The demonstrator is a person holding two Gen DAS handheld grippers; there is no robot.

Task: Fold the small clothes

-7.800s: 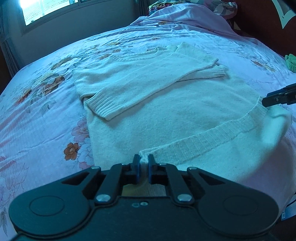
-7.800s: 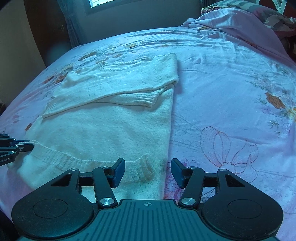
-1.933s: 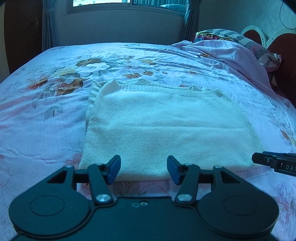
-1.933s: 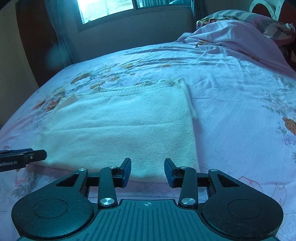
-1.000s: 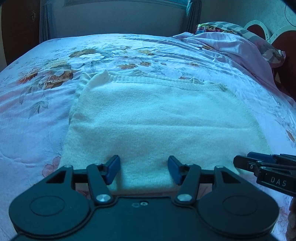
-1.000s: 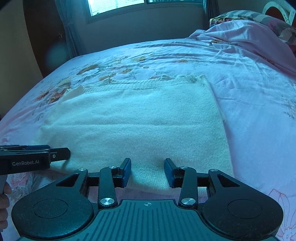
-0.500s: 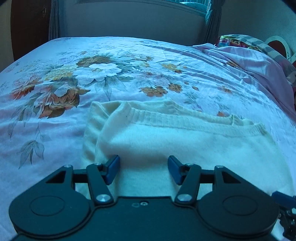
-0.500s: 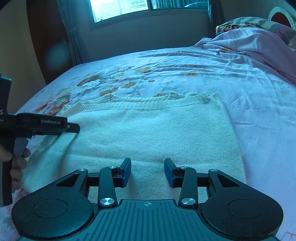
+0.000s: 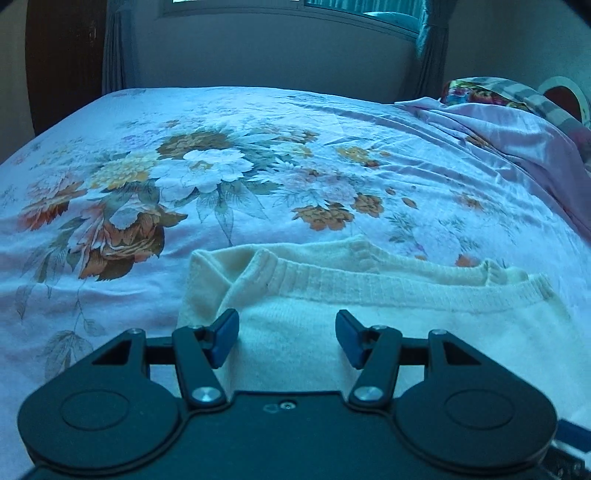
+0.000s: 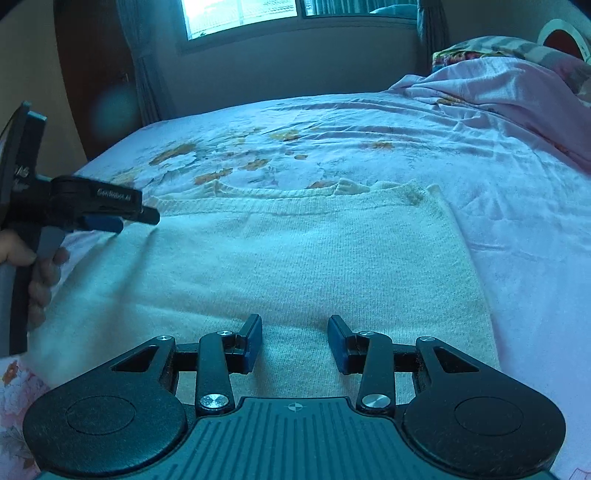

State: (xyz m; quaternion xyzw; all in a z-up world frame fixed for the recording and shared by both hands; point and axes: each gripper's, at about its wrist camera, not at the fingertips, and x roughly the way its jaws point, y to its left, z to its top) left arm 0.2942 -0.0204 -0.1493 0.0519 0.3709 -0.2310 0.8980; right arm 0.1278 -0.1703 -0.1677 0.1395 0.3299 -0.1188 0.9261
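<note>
A cream knit sweater (image 10: 303, 258) lies folded in half on the floral bedsheet, its ribbed hem (image 9: 388, 284) along the far edge. My left gripper (image 9: 286, 338) hovers open over the sweater's far left corner (image 9: 207, 269), nothing between its blue pads. In the right wrist view that same left gripper (image 10: 129, 218) reaches in from the left, held by a hand (image 10: 40, 269). My right gripper (image 10: 295, 341) is open above the sweater's near middle, empty.
The bed (image 9: 110, 184) is covered by a pink floral sheet. A bunched lilac blanket (image 10: 498, 88) and pillows lie at the right. A wall, curtains and a window (image 10: 240, 14) stand beyond the bed's far edge.
The left gripper has moved forward over the sweater to its far left corner. The right gripper has edged forward a little. Both jaws kept their width.
</note>
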